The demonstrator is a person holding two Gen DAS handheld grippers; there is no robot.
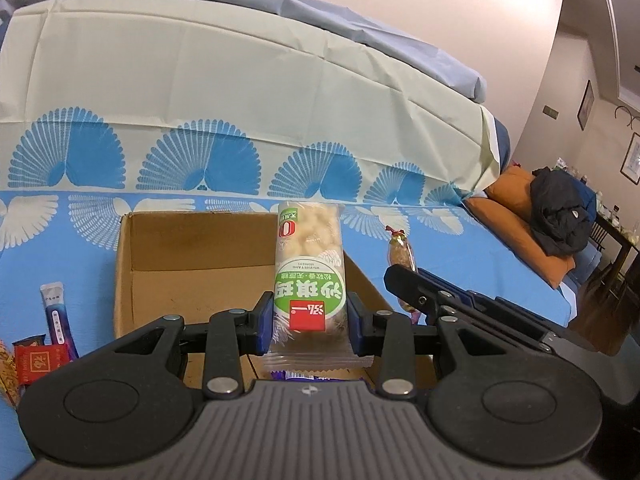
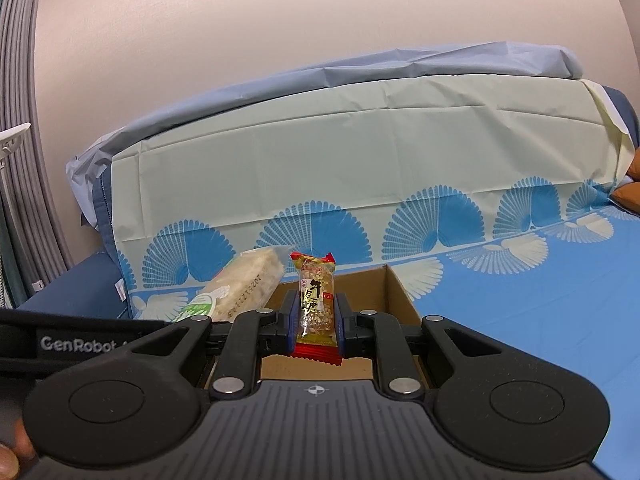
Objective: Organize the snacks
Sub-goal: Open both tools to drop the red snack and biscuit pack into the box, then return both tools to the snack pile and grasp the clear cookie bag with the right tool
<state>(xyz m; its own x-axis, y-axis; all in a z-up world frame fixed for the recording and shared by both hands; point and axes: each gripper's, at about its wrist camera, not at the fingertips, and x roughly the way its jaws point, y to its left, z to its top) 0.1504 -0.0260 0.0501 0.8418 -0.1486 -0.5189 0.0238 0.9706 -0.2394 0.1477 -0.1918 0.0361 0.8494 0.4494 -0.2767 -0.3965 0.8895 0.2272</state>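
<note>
1. Snacks are held in both grippers above an open cardboard box [image 1: 168, 276] standing on a blue cloth [image 1: 460, 256] with a white fan pattern.
2. The left gripper [image 1: 308, 316] pinches a green-and-white rice-puff pack [image 1: 308, 276] upright between its blue pads; its label reads upside down, with a red square, Chinese characters and a large "0" at the far end.
3. The right gripper [image 2: 316, 320], jaws nearly pressed together, clamps a red-edged peanut candy [image 2: 316, 304] upright over the box; the wrapper carries black Chinese characters on gold.
4. Only the left wrist view shows the loose snacks beside the box: a purple-and-white stick sachet [image 1: 58, 320], a red packet [image 1: 38, 360] and a purple wrapper [image 1: 304, 377] inside the box's near edge. It also shows an orange cushion [image 1: 516, 216] under dark clothing [image 1: 560, 208].
5. Only the right wrist view shows the rice-puff pack's [image 2: 240, 284] back with a printed date code, "GenRobot" lettering on the left gripper's body [image 2: 80, 342], and fingertips [image 2: 8, 464] at the lower left corner.
</note>
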